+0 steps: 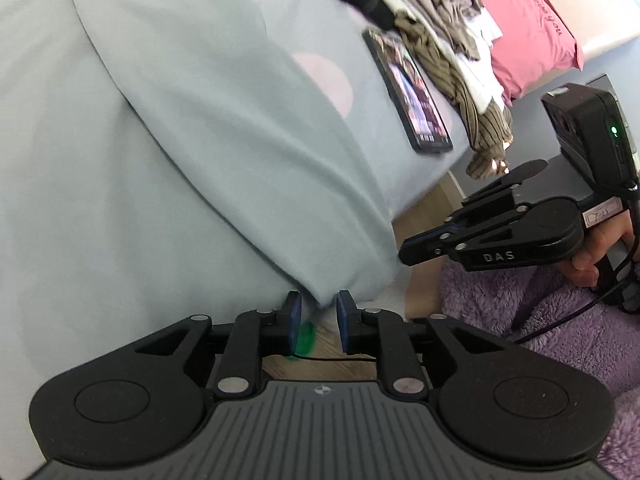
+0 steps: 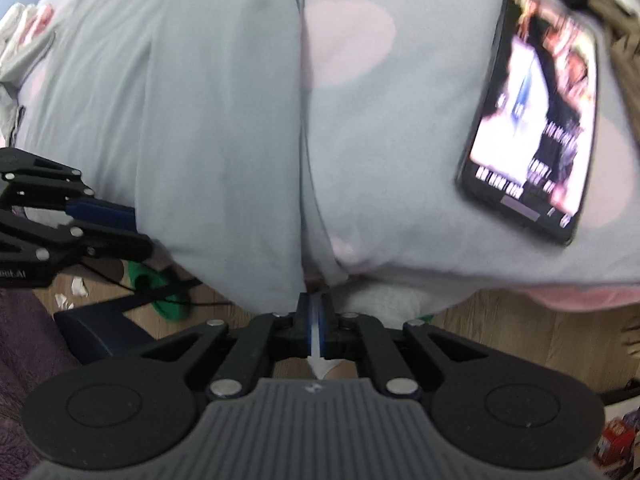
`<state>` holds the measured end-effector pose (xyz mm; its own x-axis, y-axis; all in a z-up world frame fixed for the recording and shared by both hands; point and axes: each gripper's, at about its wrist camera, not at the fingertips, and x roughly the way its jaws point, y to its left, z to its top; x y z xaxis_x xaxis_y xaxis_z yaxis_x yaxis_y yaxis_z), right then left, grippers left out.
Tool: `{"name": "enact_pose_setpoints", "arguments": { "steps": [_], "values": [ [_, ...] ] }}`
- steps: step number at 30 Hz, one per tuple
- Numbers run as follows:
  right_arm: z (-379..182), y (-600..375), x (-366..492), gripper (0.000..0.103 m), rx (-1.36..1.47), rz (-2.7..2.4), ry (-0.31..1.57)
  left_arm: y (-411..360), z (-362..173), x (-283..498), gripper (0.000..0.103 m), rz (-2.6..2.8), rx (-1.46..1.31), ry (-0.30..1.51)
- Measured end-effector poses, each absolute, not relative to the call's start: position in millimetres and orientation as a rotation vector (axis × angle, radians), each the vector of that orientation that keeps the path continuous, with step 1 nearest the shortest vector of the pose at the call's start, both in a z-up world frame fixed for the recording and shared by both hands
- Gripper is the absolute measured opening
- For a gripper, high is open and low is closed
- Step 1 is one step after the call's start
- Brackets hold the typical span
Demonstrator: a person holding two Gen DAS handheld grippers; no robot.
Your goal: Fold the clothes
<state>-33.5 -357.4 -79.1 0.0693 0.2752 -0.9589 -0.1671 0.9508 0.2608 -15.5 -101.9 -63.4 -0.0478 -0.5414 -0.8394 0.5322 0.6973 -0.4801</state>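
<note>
Left gripper point(image 1: 318, 316): jaws apart, a corner of the pale blue garment point(image 1: 192, 152) hanging between the blue pads without being pressed. Right gripper point(image 2: 316, 332): pads nearly together, pinching a thin sliver of pale fabric (probably the garment's hem, though too blurred to be sure). Beyond the claws, garment spread over the bed edge point(image 2: 500, 280), lying in long smooth lobes with a central crease, lower end drooping toward the wooden floor point(image 1: 420, 208). Looks like a first fold laid down, more folding likely left. Further out, a lit phone point(image 2: 532, 112) on the bedding, and a heap of unfolded clothes point(image 1: 452, 32) waiting.
</note>
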Motion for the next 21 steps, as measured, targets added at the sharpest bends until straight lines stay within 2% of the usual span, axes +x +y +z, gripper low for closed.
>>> {"name": "enact_pose_setpoints", "arguments": {
  "steps": [2,4,5,6,21],
  "values": [
    [-68.1,-353.6,-35.4,0.008,0.081,0.357,1.423,-99.1,-53.5,-8.2,0.017,-0.847,-0.015,1.341],
    [-61.8,-345.7,-37.6,0.018,0.034,0.372,1.398,-98.5,-43.5,0.8,0.017,-0.830,0.001,1.316],
    [-60.6,-340.8,-38.6,0.026,0.006,0.379,1.394,-100.1,-38.5,6.3,0.017,-0.824,0.020,1.302],
    [-60.4,-336.0,-39.0,0.027,-0.020,0.387,1.394,-102.8,-34.0,12.6,0.017,-0.817,0.042,1.290],
    [-72.2,-326.7,-34.8,0.035,-0.105,0.440,1.427,-170.4,-1.5,157.2,0.017,-0.682,0.117,1.202]
  ]
}}
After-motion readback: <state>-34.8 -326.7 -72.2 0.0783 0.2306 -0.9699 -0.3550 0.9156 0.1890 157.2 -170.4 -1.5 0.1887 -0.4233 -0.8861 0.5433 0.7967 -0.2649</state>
